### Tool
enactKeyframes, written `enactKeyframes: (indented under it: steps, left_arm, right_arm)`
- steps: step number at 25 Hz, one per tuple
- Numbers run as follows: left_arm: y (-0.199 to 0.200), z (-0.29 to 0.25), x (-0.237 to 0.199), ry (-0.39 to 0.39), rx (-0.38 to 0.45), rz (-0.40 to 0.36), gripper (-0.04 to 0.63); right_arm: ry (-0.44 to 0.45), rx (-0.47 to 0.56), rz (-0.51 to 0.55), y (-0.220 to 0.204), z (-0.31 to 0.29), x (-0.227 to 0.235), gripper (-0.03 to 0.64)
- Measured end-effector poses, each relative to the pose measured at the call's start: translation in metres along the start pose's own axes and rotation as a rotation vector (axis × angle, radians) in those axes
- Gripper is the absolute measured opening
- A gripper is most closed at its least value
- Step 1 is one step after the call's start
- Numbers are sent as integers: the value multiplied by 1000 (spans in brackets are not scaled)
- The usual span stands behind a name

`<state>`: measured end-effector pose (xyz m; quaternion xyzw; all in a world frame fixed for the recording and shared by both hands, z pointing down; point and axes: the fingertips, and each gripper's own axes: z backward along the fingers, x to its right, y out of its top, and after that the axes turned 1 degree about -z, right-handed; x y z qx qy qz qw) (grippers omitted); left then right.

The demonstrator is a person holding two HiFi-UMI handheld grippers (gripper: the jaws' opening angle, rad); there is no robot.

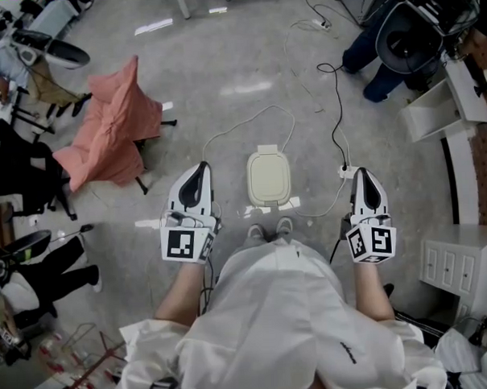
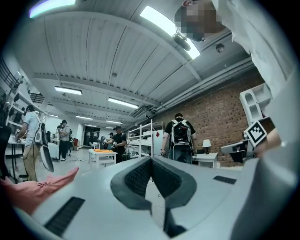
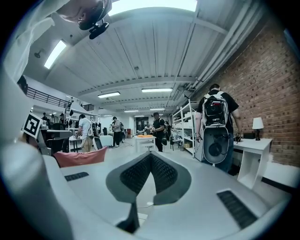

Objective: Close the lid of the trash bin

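A small cream trash bin stands on the grey floor just ahead of the person's shoes, and from above its lid lies flat over the top. My left gripper hovers to the bin's left, shut and empty. My right gripper hovers to its right, also shut and empty. Both are held apart from the bin, well above the floor. In the left gripper view the left gripper points level across the room with its pads pressed together. The right gripper shows the same. Neither gripper view shows the bin.
A chair draped in pink cloth stands at the left. White cables and a power strip lie beside the bin. A seated person is at the far right, a white cabinet at the near right. A person with a backpack stands ahead.
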<state>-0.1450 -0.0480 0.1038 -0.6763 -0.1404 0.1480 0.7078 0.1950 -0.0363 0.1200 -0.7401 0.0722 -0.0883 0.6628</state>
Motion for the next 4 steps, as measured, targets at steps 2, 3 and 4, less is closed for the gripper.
enactKeyframes:
  steps: [2, 3, 4]
  left_arm:
    - [-1, 1, 0, 1, 1, 3, 25]
    - [-2, 1, 0, 1, 0, 3, 25]
    - [-2, 2, 0, 1, -1, 4, 25]
  right_arm:
    - [1, -3, 1, -1, 0, -1, 17]
    - [-1, -4, 0, -1, 0, -1, 17]
    - [-3, -6, -1, -2, 0, -1, 17]
